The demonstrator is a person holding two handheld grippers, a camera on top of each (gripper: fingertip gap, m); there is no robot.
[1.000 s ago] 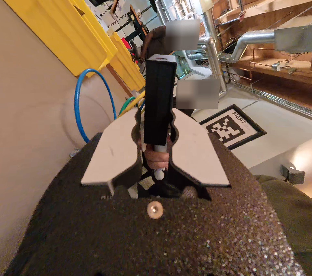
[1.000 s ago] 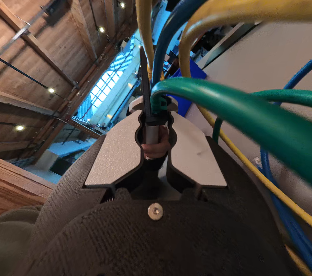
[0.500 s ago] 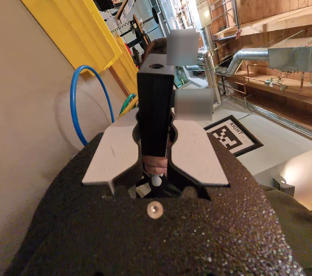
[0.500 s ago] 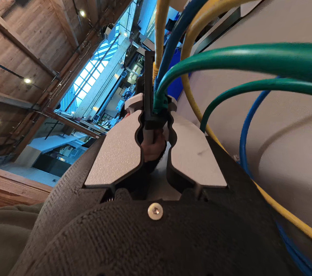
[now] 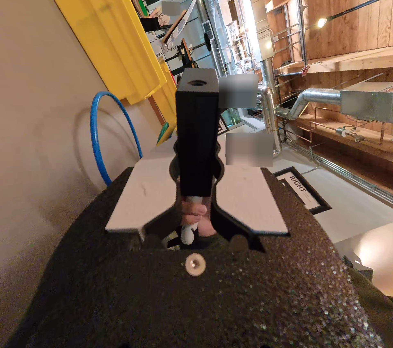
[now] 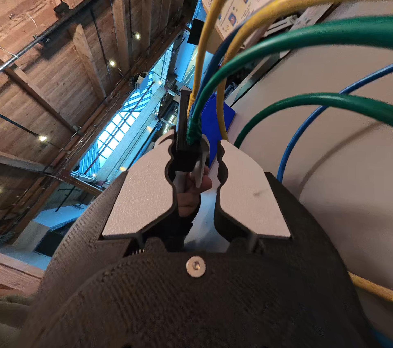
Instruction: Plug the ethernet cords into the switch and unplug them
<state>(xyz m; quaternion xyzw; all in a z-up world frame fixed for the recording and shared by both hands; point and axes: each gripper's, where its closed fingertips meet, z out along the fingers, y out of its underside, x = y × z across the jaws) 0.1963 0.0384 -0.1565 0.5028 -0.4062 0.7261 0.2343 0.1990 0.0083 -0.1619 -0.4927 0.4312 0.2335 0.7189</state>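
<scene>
My left gripper (image 5: 196, 159) is shut on the black switch (image 5: 196, 135), seen end-on and pointing away from me. In the right wrist view the switch (image 6: 184, 146) is edge-on, with a green plug (image 6: 194, 131) seated in it. Yellow cords (image 6: 204, 40), green cords (image 6: 276, 44) and a dark blue one run off from it. My right gripper (image 6: 194, 152) is open. Its jaws stand either side of the switch's end, with a gap on the right side. A hand (image 6: 191, 195) shows behind the switch.
A beige tabletop (image 5: 42, 104) lies on the left, with yellow bins (image 5: 95, 19) along it and a blue cord loop (image 5: 93, 125). A black-framed marker plate (image 5: 297, 189) is at the right. More cord loops, blue (image 6: 297, 135) and green (image 6: 319, 101), cross the right wrist view.
My right gripper's jaws were closed on the switch's end by the green plug and have spread apart. My left gripper keeps its hold, and the switch looms larger in its view.
</scene>
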